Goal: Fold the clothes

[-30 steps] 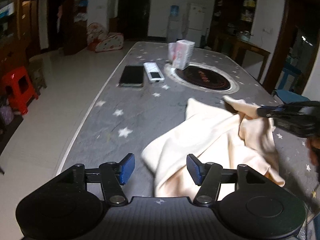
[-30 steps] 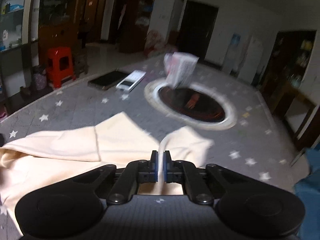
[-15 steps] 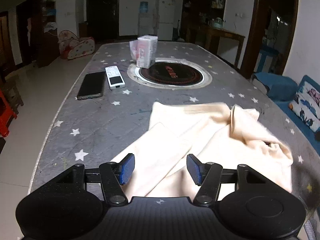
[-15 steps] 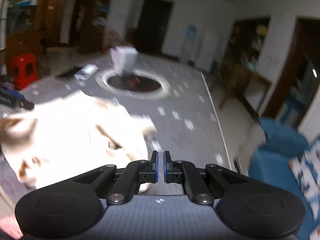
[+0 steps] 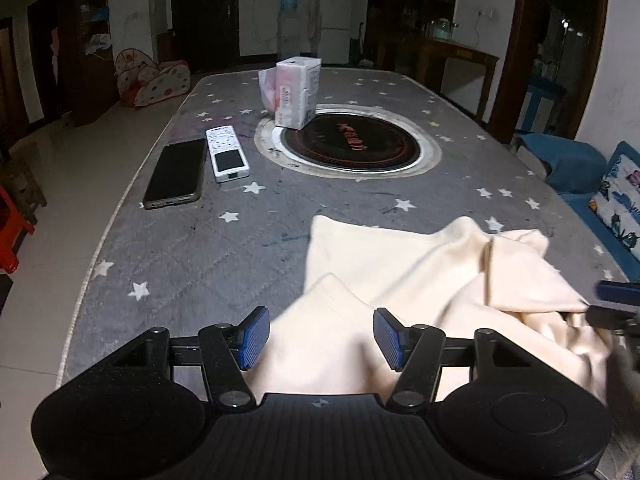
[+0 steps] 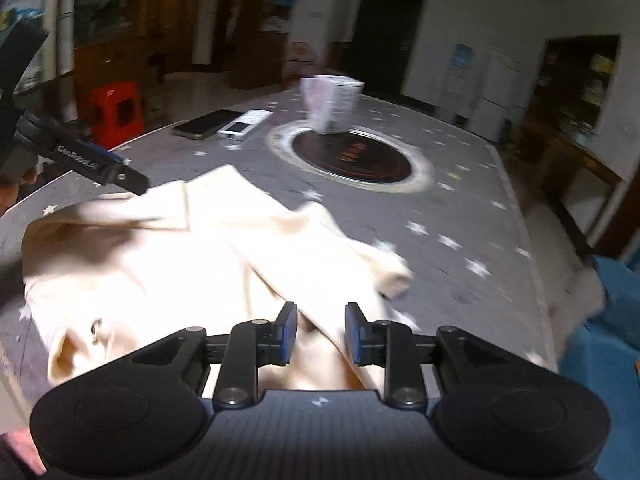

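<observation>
A cream garment (image 5: 420, 276) lies crumpled on the grey star-patterned table (image 5: 192, 256), one flat corner pointing toward the table's middle. My left gripper (image 5: 320, 338) is open at the garment's near edge, with cloth lying under the gap between its blue pads. My right gripper (image 6: 320, 334) is open too, low over the bunched right part of the garment (image 6: 180, 264), and a fold runs beneath its pads. In the left wrist view it shows at the cloth's right end (image 5: 608, 303).
A phone (image 5: 176, 174) and a white remote (image 5: 226, 154) lie near the table's left edge. A tissue pack (image 5: 296, 92) stands by the round dark hotplate (image 5: 350, 144). Blue cushions (image 5: 568, 160) are to the right, and a red stool (image 6: 116, 114) is on the floor.
My right gripper was shut on a cloth fold, swung right, and now stands open over the garment. The lifted fold has dropped onto the table. The left gripper stayed open.
</observation>
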